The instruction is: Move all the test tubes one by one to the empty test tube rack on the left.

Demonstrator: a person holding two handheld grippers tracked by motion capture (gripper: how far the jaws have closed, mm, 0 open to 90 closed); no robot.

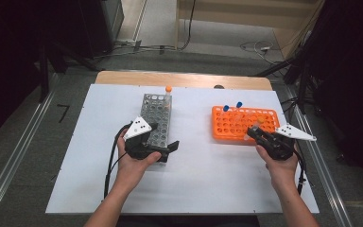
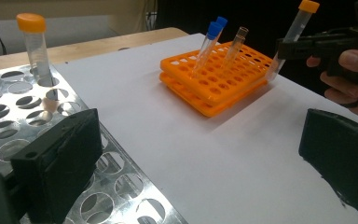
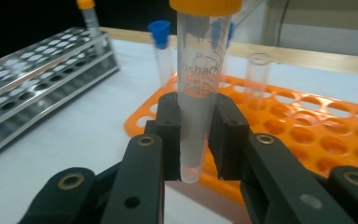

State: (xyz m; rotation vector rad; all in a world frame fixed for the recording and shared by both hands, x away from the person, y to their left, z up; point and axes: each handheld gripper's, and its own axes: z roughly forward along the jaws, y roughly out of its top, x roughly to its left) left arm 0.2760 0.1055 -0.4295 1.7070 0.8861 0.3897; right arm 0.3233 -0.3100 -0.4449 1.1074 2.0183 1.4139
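Two racks stand on the white table (image 1: 99, 179), and the work in hand appears to be carrying a capped tube from one to the other. At the left, the metal rack (image 1: 155, 118) holds one orange-capped tube (image 1: 168, 90) in its far corner; the left gripper (image 1: 163, 150) rests at the rack's near end with its jaws spread wide, one jaw over the perforated plate and nothing between them. Toward the right, the orange rack (image 1: 243, 124) carries two blue-capped tubes (image 1: 232, 107) and an uncapped clear tube (image 2: 237, 41). The right gripper (image 3: 198, 140) is clamped on a second orange-capped tube, the held tube (image 3: 200, 93), gripping its lower tapered section just above the tip, at the near edge of the orange rack. Recommended procedure: keep the held tube upright, lift it clear of the rack's top plate before travelling left, align its tip over an empty hole in the metal rack, and lower it straight. Maintain clamping pressure until the tube is seated, since the tapered section could slip.
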